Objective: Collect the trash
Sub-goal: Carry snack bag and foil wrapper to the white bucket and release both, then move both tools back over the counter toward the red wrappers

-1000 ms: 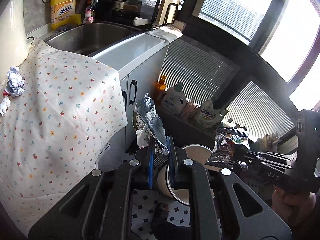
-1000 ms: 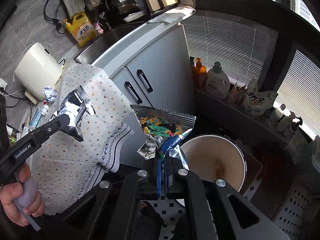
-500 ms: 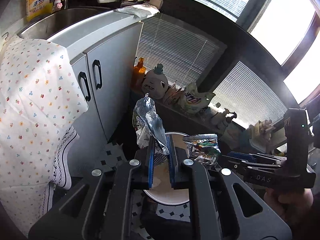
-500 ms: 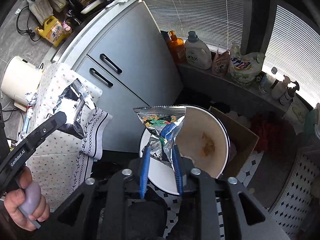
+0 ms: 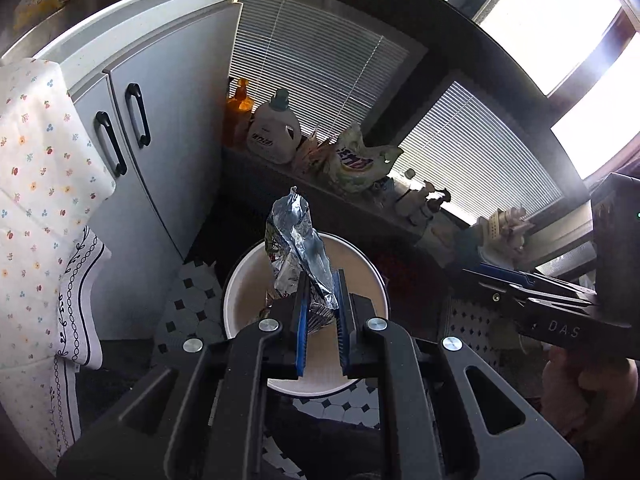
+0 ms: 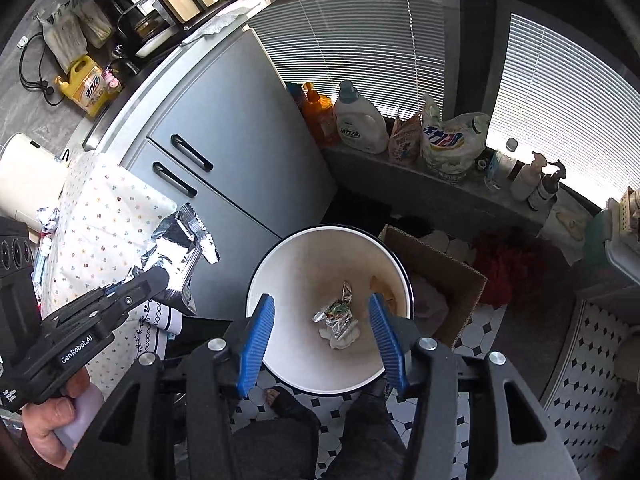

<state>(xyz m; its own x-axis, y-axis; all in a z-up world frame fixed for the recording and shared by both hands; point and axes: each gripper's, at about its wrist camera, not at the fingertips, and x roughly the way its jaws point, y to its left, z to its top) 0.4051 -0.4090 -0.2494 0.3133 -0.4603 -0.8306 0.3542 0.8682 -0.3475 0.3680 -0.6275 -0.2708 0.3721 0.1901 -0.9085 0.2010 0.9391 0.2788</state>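
**Left gripper holds a wrapper above the bin, right one is empty**

The left gripper [image 5: 320, 316] is clamped on a crumpled silver foil wrapper [image 5: 298, 248], which stands up over the white bin [image 6: 280, 280] on the tiled floor [image 6: 500, 340]. The right gripper [image 6: 322, 340] hangs above the same bin; its jaws, just opened and then narrowed a little, stand apart with nothing between them. A colourful snack wrapper [image 6: 338, 312] lies at the bottom of the bin, beside a cardboard box [image 6: 440, 268].
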